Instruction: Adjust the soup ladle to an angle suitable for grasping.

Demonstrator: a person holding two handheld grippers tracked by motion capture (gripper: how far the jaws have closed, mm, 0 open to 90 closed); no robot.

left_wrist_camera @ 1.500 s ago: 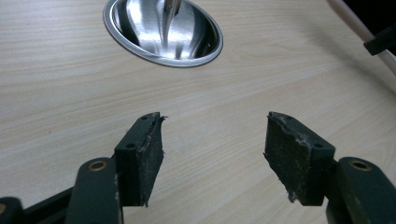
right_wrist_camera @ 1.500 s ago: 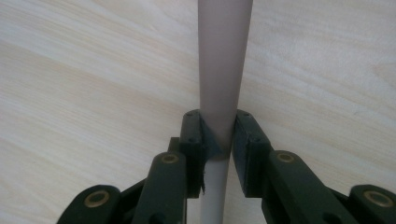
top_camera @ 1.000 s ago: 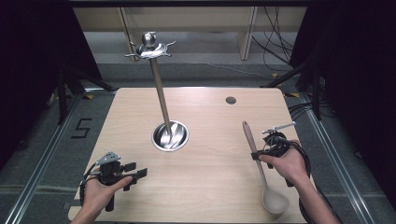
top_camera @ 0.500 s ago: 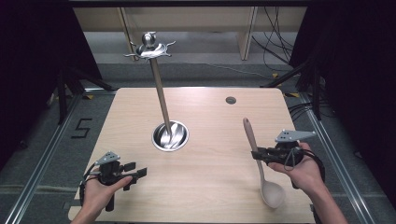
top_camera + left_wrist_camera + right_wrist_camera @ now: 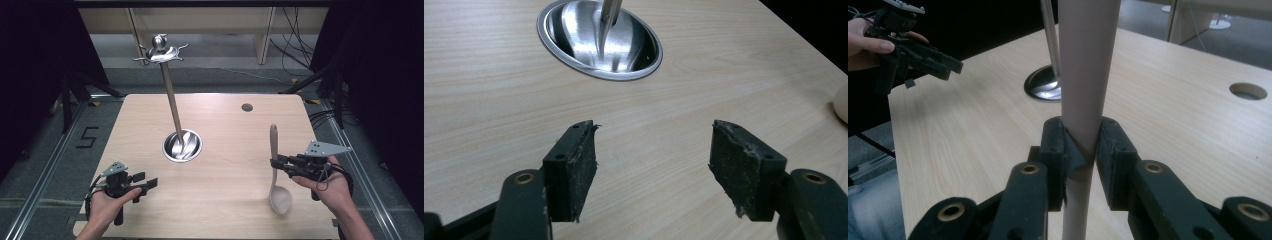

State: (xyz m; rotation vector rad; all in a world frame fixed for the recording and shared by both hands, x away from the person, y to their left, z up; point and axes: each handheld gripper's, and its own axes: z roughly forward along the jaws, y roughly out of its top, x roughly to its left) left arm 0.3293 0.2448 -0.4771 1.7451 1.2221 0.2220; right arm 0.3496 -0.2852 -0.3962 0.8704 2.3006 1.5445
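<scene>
A long pale beige spoon (image 5: pixel 273 141) is held mid-handle by my right gripper (image 5: pixel 275 164), jaws shut on it. Its bowl (image 5: pixel 280 199) hangs toward the table's front edge and its handle tip points away. In the right gripper view the handle (image 5: pixel 1088 60) stands upright between the black pads (image 5: pixel 1055 145). My left gripper (image 5: pixel 147 181) rests open at the front left with nothing in it; in its own view the left gripper (image 5: pixel 654 165) shows bare wood between its jaws. A tall metal stand (image 5: pixel 172 107) with hooks on top rises from a round steel base (image 5: pixel 182 145).
The light wooden table (image 5: pixel 225 125) has a small round hole (image 5: pixel 247 107) at the back right. The stand's base (image 5: pixel 599 42) lies just ahead of the left jaws. Dark floor, rails and cables surround the table.
My right hand has rolled so its grey plate faces up, and the spoon has swung from slanted to nearly straight along the table's depth. The left gripper has stayed still.
</scene>
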